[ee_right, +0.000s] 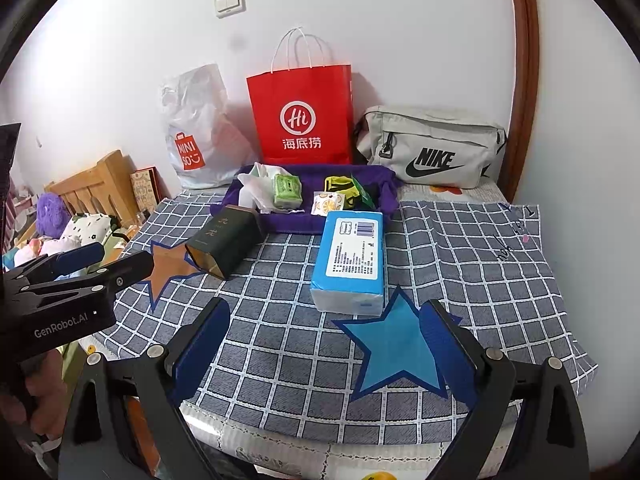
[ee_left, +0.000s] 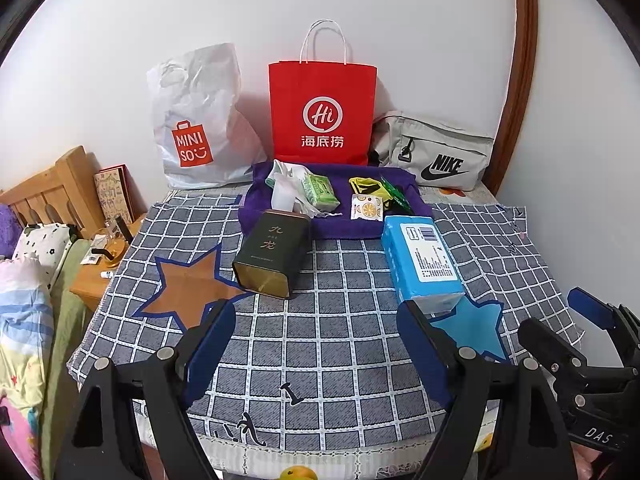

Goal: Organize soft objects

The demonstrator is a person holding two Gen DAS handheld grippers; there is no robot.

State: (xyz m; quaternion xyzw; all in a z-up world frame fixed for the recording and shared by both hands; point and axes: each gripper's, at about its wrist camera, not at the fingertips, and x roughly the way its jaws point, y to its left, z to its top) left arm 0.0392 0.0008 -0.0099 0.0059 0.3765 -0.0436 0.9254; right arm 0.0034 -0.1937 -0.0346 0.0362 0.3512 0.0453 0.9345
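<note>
Three bags are lined up against the white wall at the back of the checked cloth (ee_left: 320, 344): a white plastic bag (ee_left: 196, 120) printed "MINISO", a red paper bag (ee_left: 322, 112) marked "Hi" above Chinese characters, and a grey pouch (ee_left: 436, 152) lettered "NIKE". In front of them a purple tray (ee_left: 340, 224) is seen, holding a crumpled white bag (ee_left: 286, 188), a green tissue packet (ee_left: 320, 192), a lemon-printed sachet (ee_left: 366, 208) and yellow-green wrappers (ee_left: 370, 188). A blue pack of tissues (ee_right: 348, 260) with a white barcode label lies just before the tray, beside a dark tin (ee_left: 270, 256) with gold characters, tipped on its side. The left gripper (ee_left: 320, 312) and the right gripper (ee_right: 326, 316) are held over the cloth, jaws spread wide, nothing between them.
</note>
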